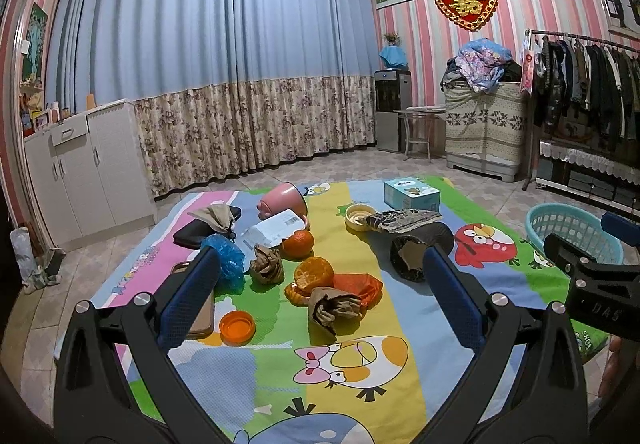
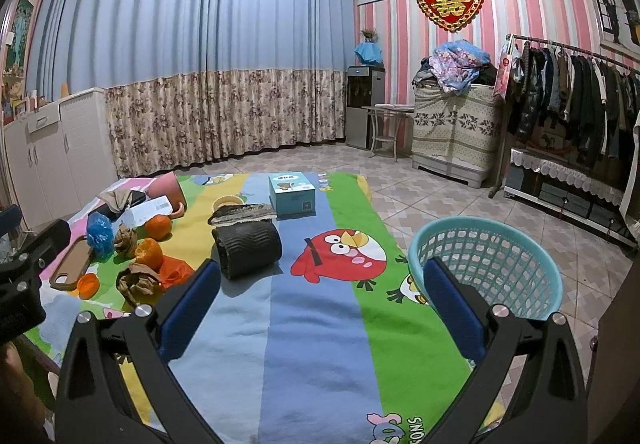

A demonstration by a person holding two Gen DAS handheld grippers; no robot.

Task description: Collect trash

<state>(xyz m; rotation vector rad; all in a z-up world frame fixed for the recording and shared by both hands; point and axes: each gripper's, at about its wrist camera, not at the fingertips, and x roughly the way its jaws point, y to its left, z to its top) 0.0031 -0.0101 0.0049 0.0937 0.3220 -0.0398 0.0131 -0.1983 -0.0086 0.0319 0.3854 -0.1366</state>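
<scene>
1. Trash is scattered on the cartoon mat (image 1: 360, 328): crumpled brown paper (image 1: 334, 309), orange peel (image 1: 313, 276) and an orange cap (image 1: 237, 327) lie around centre in the left view.
2. The teal basket (image 2: 486, 264) is seen at 3 o'clock of the mat, empty.
3. The left gripper (image 1: 320, 264) jaws are held apart, empty.
4. The right gripper (image 2: 320, 268) jaws are likewise apart.

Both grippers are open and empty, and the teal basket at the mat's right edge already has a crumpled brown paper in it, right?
Not quite. The teal basket holds nothing; the right wrist view shows its bare mesh floor. The crumpled brown papers still lie on the mat. The left gripper and right gripper are indeed open and empty.
</scene>
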